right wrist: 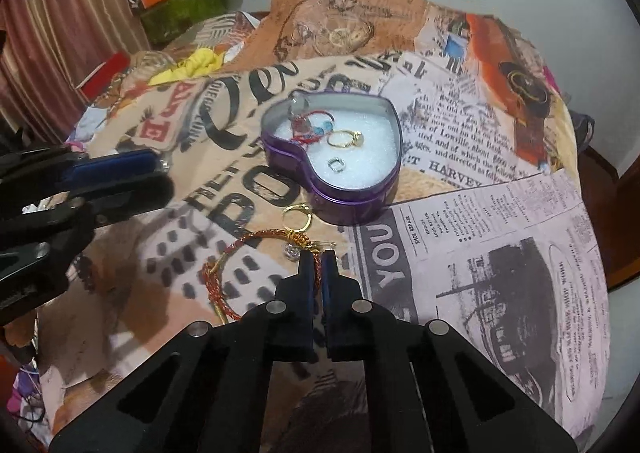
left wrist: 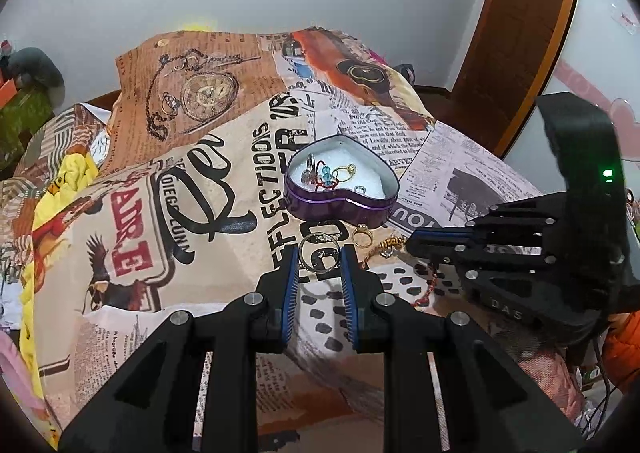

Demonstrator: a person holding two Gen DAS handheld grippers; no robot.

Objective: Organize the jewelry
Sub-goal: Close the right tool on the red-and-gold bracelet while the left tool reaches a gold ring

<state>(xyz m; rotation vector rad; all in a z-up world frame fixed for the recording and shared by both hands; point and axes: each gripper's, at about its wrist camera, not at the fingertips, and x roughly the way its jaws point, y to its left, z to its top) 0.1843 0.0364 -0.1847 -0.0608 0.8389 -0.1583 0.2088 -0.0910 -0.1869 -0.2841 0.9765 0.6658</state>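
A purple heart-shaped tin (left wrist: pixel 340 205) (right wrist: pixel 352 201) stands on the printed cloth, with a gold ring (left wrist: pixel 346 171) (right wrist: pixel 344 139), a small silver ring (right wrist: pixel 335 165) and a red string with blue beads (left wrist: pixel 324 175) (right wrist: pixel 308 127) on its white lining. My left gripper (left wrist: pixel 320 255) is shut on a thin silver ring (left wrist: pixel 320 253), held upright between the pads. A gold ring (left wrist: pixel 362 235) (right wrist: pixel 298 215) lies in front of the tin. My right gripper (right wrist: pixel 318 259) is shut on a red-and-gold braided bracelet (right wrist: pixel 240 249), which trails left on the cloth.
The newspaper-print cloth (left wrist: pixel 200 189) (right wrist: pixel 500 253) covers a rounded surface that drops off on all sides. Clutter sits at the far left (right wrist: pixel 176 1). A wooden door frame (left wrist: pixel 520 33) stands at right. The right gripper's body (left wrist: pixel 540 253) is close beside my left gripper.
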